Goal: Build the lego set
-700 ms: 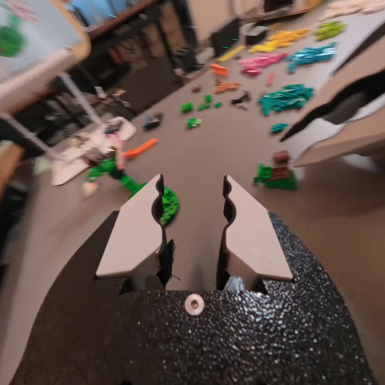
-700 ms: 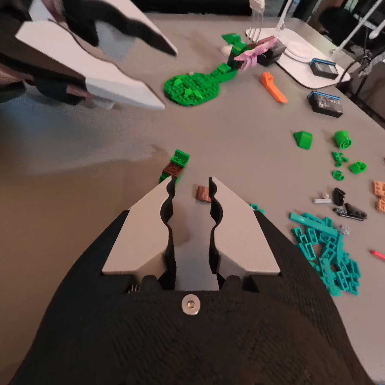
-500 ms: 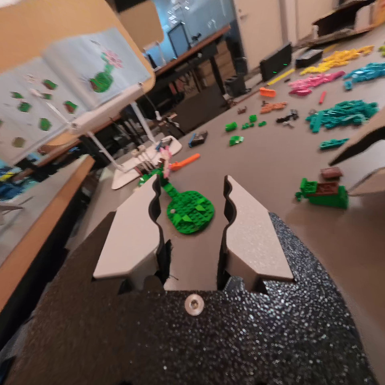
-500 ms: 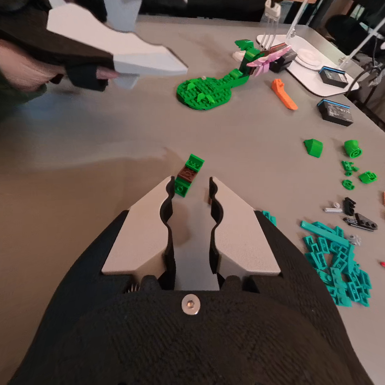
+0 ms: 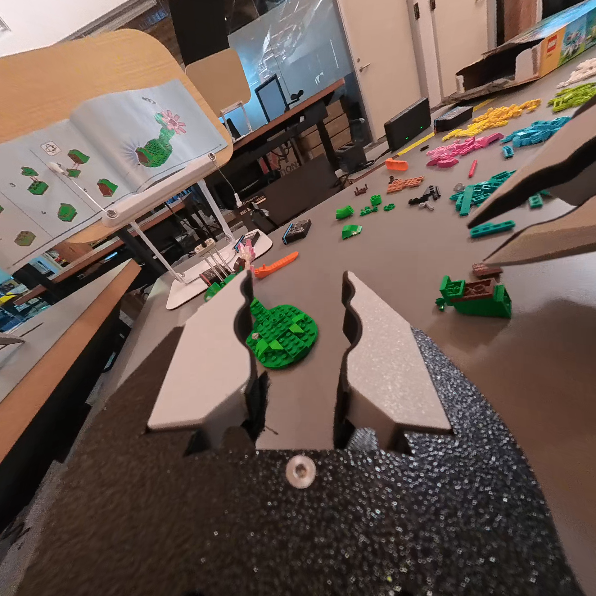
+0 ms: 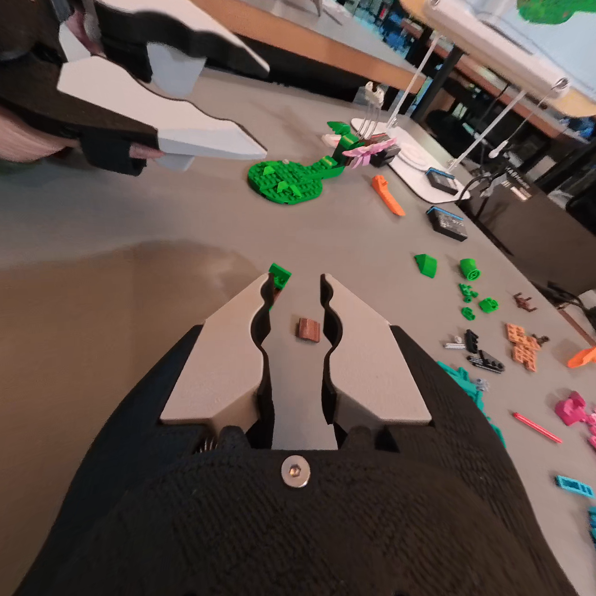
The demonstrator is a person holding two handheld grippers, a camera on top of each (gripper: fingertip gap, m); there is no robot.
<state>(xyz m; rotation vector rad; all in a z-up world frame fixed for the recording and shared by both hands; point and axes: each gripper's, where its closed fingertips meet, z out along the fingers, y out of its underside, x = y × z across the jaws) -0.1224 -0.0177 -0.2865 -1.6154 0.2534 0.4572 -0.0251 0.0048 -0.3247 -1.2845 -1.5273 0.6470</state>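
Note:
My left gripper (image 5: 295, 280) is open and empty above the grey table, with the round green lego base (image 5: 283, 338) seen between its fingers. That base (image 6: 285, 183) carries a green stem and a pink flower (image 6: 366, 151). A small green and brown brick block (image 5: 474, 296) lies on the table to the right. My right gripper (image 6: 295, 277) is open and empty, low over the table. A loose brown brick (image 6: 309, 329) lies between its fingers, and the green and brown block (image 6: 280, 278) is half hidden behind its left fingertip. The left gripper also shows in the right wrist view (image 6: 264, 109).
An orange brick separator (image 6: 387, 195), black battery packs (image 6: 446, 224), a white book stand base (image 6: 409, 161) with an open instruction booklet (image 5: 106, 151), and sorted piles of green, teal (image 5: 477, 193), pink and yellow (image 5: 490, 116) bricks lie around. An open cardboard box (image 5: 516, 54) stands far back.
My left gripper has tilted up and swung so the green base lies between its fingers. My right gripper has moved forward and tilted up; the loose brown brick now shows between its fingers.

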